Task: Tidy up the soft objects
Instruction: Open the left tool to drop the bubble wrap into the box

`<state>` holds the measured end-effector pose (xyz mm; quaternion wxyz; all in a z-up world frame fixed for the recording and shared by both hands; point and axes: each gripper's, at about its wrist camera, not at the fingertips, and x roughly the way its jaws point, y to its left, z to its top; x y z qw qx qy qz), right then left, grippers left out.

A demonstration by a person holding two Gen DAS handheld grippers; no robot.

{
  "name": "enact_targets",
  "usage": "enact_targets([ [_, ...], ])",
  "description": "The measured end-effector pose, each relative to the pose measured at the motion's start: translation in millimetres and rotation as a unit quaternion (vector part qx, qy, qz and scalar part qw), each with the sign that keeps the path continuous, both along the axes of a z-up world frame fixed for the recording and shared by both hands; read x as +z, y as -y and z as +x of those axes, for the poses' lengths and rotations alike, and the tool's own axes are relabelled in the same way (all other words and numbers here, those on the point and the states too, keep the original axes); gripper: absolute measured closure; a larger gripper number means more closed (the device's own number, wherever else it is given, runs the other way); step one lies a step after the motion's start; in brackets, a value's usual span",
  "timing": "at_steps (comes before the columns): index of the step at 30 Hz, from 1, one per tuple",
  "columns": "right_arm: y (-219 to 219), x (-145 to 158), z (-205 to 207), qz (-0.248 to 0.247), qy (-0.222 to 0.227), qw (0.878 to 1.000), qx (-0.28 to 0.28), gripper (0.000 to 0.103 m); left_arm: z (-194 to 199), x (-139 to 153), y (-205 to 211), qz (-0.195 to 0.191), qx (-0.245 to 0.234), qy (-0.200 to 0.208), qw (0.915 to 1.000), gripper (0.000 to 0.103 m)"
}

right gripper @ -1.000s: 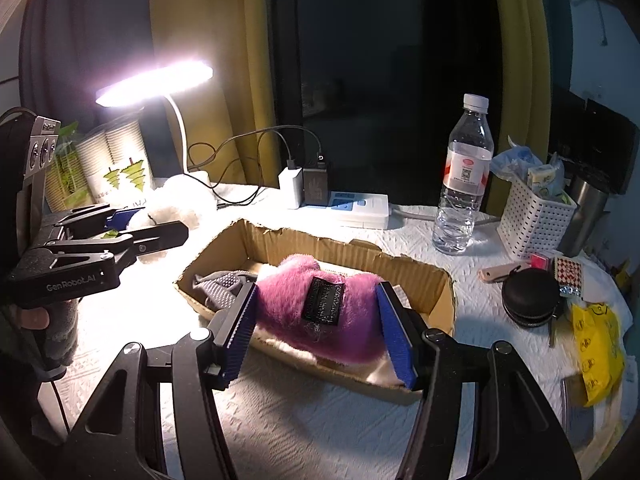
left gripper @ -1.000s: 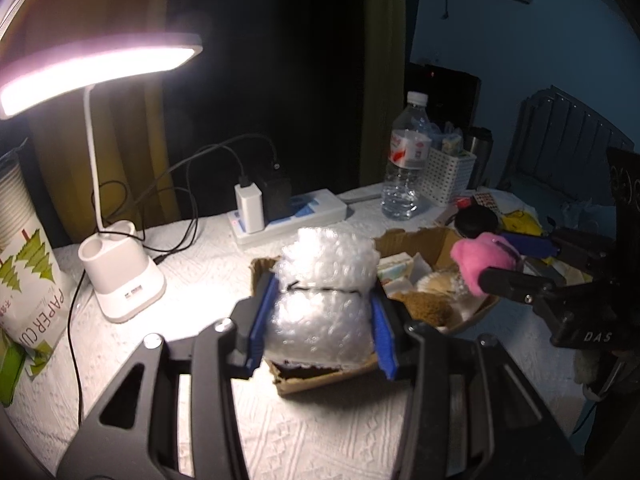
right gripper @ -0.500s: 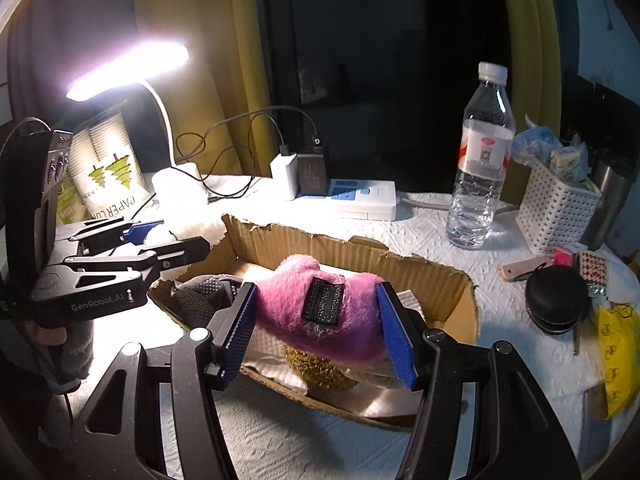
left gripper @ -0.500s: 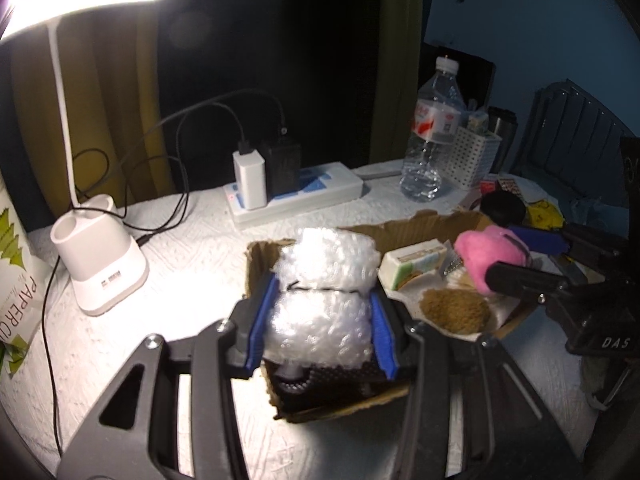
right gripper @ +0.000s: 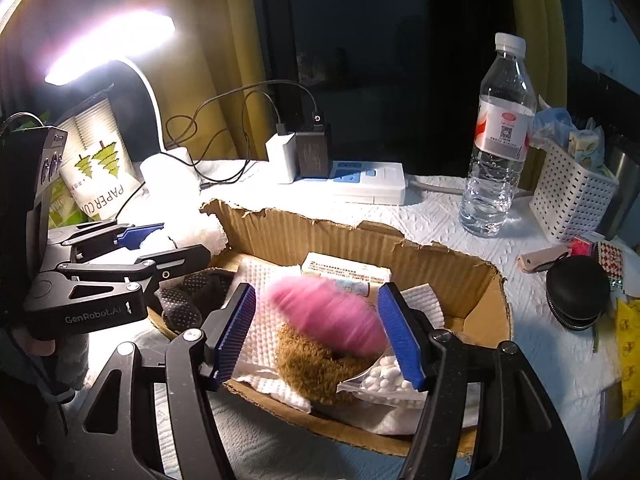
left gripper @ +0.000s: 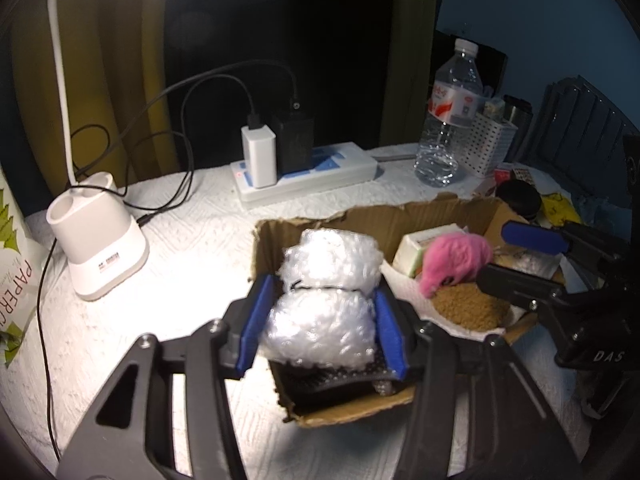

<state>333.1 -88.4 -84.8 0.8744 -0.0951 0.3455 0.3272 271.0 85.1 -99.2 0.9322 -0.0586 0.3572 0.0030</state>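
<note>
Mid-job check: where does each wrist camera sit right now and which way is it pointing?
Left wrist: behind the left claw, looking down its fingers at the bubble wrap bundle over the cardboard box; the right claw shows at right.
Right wrist: behind the right claw, looking into the box at the blurred pink plush; the left claw shows at left.
Shared: box, plush, power strip, water bottle.

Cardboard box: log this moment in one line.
left hand-held gripper: shut on bubble wrap | right hand-held gripper: open | pink plush blurred, over cardboard box
</note>
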Motion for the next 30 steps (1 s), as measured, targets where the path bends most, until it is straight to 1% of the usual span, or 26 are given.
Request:
enact_targets([
  [1,0,2,-1,0.001,0.002,1.0,0.0,0.031,-2,2,-1,0.0,0.003,0.003,1.0,0.049],
  [3,1,6,-5,0.002,0.007,1.0,-0.002,0.031,-5,7,-1,0.003,0.007,0.008,0.9999,0.046],
  [4,1,9,-8,0.003,0.01,1.0,-0.002,0.031,-8,9,-2,0.003,0.008,0.01,0.9999,0.034],
  [6,2,13,-12,0.002,0.014,1.0,-0.003,0.031,-14,15,-2,0.003,0.009,0.022,0.9997,0.02],
  [8,3,17,-17,0.003,0.02,1.0,-0.003,0.031,-22,21,-2,0.003,0.007,0.034,0.9994,0.019],
  [20,12,44,-57,0.009,0.051,0.999,-0.006,0.031,-69,48,2,0.007,0.013,0.066,0.9977,0.019],
  [30,26,59,-94,0.013,0.069,0.997,-0.014,0.031,-114,65,15,0.003,0.004,0.092,0.9957,0.018],
])
